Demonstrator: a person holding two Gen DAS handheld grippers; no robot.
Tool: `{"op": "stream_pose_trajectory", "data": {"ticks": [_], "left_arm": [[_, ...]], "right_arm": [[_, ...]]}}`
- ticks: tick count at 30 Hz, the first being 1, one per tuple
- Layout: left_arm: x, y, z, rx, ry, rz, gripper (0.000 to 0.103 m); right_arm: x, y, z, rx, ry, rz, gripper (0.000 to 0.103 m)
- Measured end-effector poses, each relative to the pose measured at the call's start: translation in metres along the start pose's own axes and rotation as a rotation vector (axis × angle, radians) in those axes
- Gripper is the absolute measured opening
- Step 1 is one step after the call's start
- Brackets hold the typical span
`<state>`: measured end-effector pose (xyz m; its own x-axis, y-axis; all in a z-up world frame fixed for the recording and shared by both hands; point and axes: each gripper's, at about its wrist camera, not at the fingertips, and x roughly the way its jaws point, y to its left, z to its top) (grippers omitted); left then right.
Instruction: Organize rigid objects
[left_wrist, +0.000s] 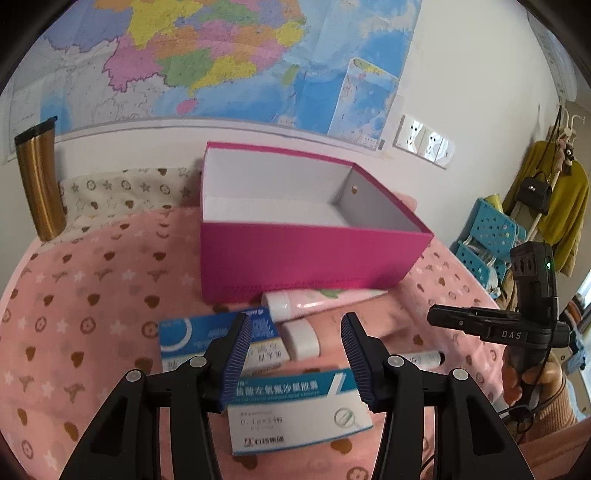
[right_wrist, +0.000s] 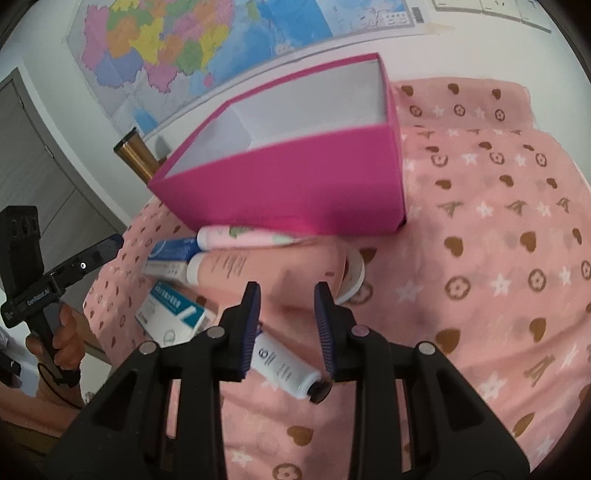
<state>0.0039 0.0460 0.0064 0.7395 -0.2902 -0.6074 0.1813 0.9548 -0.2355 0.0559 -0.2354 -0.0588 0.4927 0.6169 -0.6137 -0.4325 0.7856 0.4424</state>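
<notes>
An open magenta box (left_wrist: 314, 254) (right_wrist: 295, 184) stands empty on the pink patterned cloth (left_wrist: 92, 295). In front of it lie a pink tube (left_wrist: 317, 301) (right_wrist: 243, 236), a peach bottle with a white cap (right_wrist: 255, 267) and a blue carton (left_wrist: 199, 339). My left gripper (left_wrist: 295, 328) hangs open over a white-and-blue medicine carton (left_wrist: 299, 410), not touching it. My right gripper (right_wrist: 288, 295) is open above a small white tube with a black cap (right_wrist: 286, 369) (left_wrist: 424, 358), which lies on the cloth. The right gripper (left_wrist: 480, 325) also shows at the right of the left wrist view.
A gold tumbler (left_wrist: 40, 184) (right_wrist: 136, 155) stands at the back left near the wall with the map. A white ring (right_wrist: 356, 275) lies by the bottle's base. Blue perforated baskets (left_wrist: 487, 229) and hanging clothes are off the right edge. A hand (right_wrist: 62, 339) holds the left gripper's handle.
</notes>
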Motion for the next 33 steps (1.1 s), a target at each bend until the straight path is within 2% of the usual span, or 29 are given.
{"op": "stream_pose_trajectory", "data": {"ticks": [8,21,27,33], "left_arm": [[0.007,0.011,-0.018,-0.025,0.053,0.051,0.052],[0.020,0.027,-0.041,-0.047,0.141,0.068,0.052],[0.022,0.036,-0.049,-0.071,0.177,0.021,0.056],[0.027,0.042,-0.055,-0.095,0.207,-0.044,0.056]], "right_arm": [[0.016,0.018,-0.014,-0.049,0.052,0.041,0.032],[0.048,0.074,-0.025,-0.179,0.138,0.154,0.033],[0.070,0.092,-0.031,-0.209,0.194,0.160,0.033],[0.079,0.090,-0.029,-0.177,0.210,0.152,0.033]]}}
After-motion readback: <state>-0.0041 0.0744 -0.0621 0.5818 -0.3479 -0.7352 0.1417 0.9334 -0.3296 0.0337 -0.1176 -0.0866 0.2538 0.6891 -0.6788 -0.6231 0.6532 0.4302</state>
